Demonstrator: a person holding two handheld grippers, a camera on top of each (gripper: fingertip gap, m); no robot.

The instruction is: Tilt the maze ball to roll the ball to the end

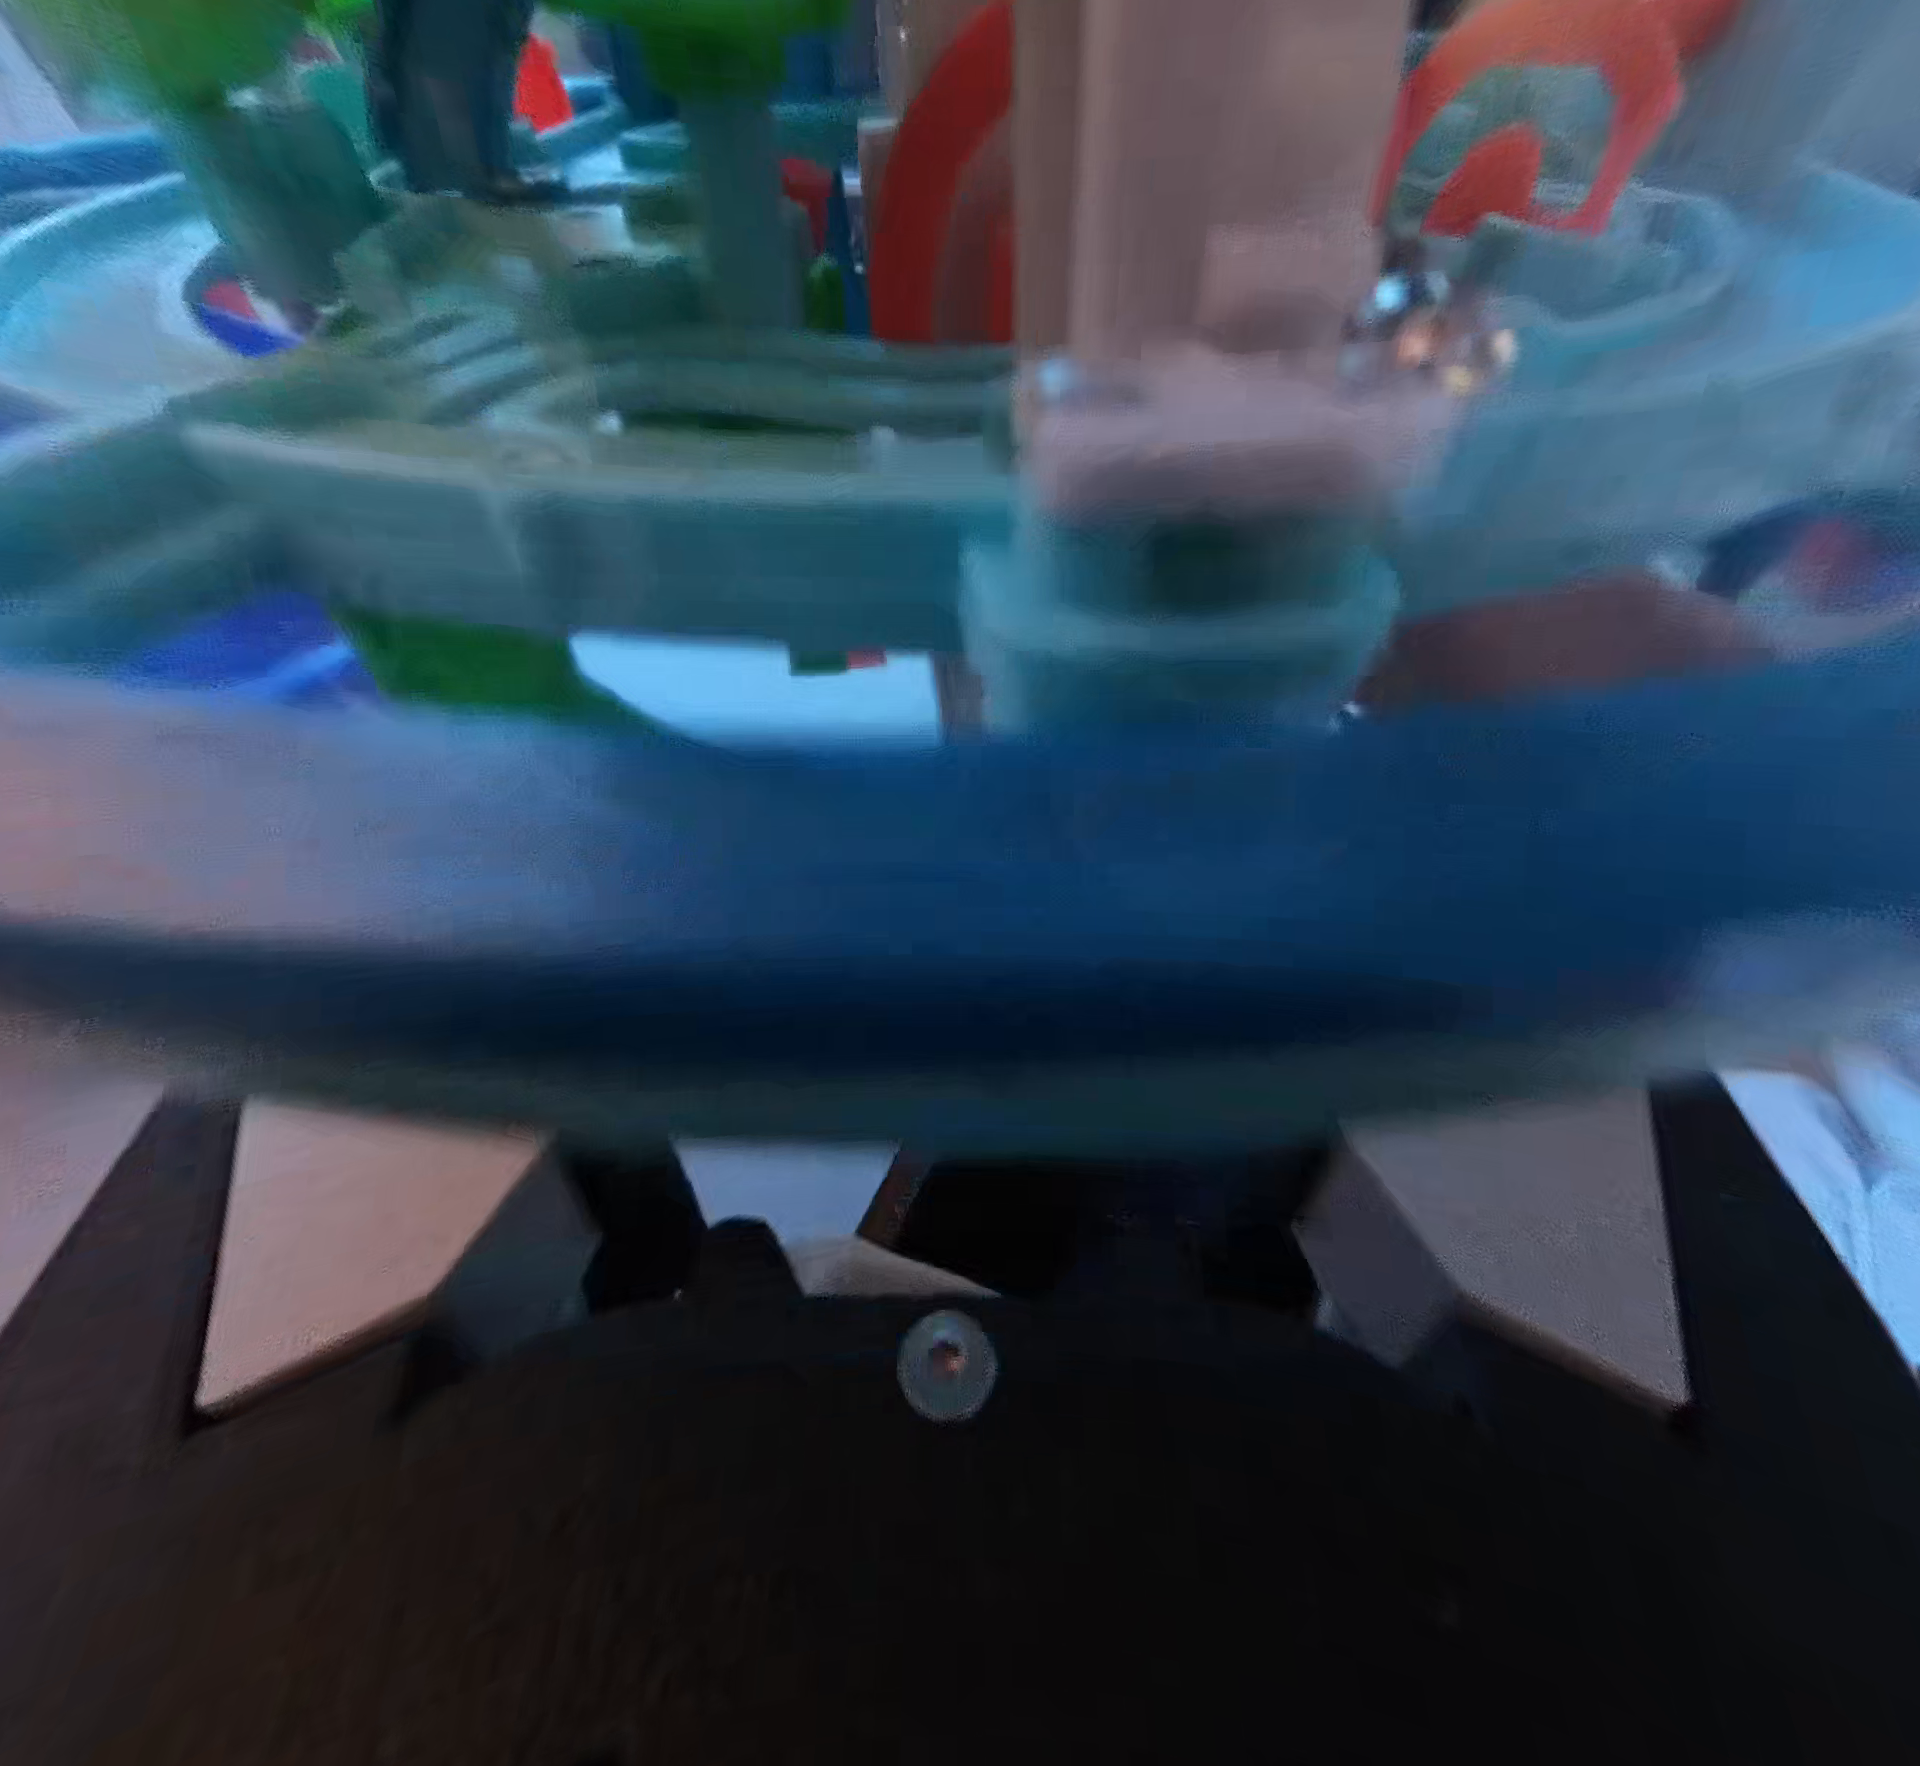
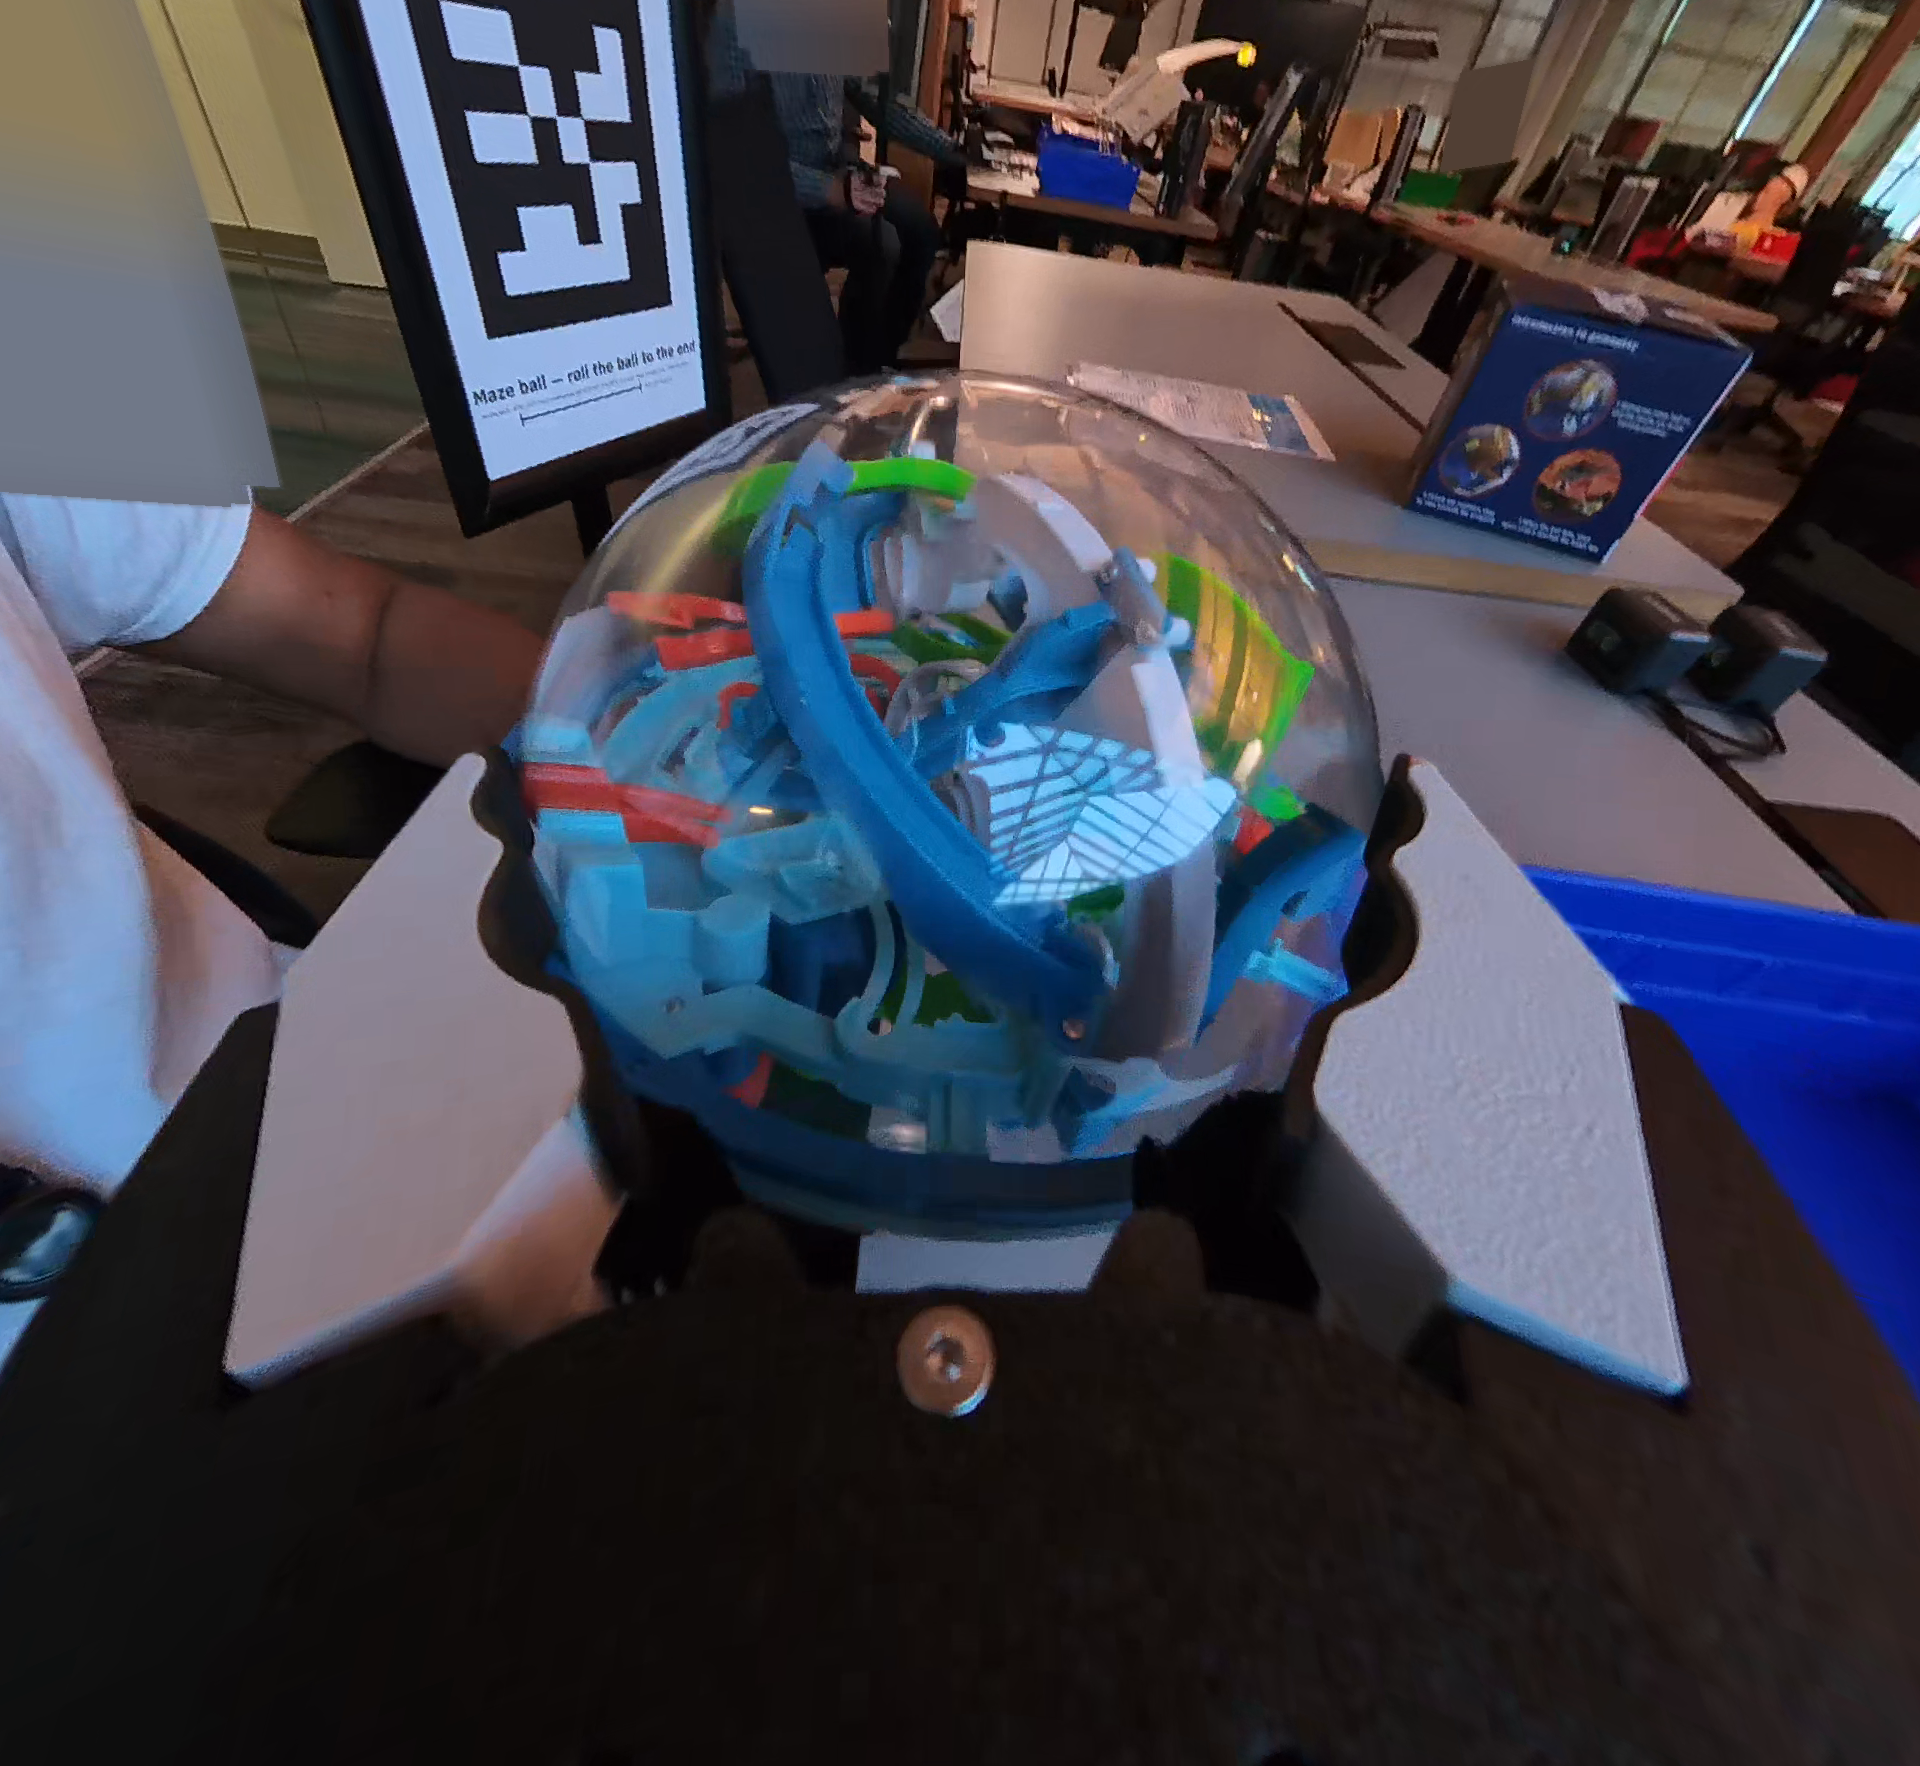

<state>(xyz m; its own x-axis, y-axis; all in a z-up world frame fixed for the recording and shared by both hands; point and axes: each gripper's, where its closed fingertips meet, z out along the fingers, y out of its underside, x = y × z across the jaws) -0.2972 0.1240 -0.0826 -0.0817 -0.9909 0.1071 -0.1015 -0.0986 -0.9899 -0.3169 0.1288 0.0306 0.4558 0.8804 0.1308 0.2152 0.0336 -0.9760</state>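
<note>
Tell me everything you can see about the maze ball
The maze ball is a clear, glossy plastic sphere packed with tangled tracks in blue, pale blue, red, green and white, plus a dark blue band near its base. The right tool cradles it between its two grey, black-edged fingers, which press its sides above a grey table. In the left wrist view the sphere fills the frame, blurred, right against the left tool. A shiny speck there may be the small ball.
</note>
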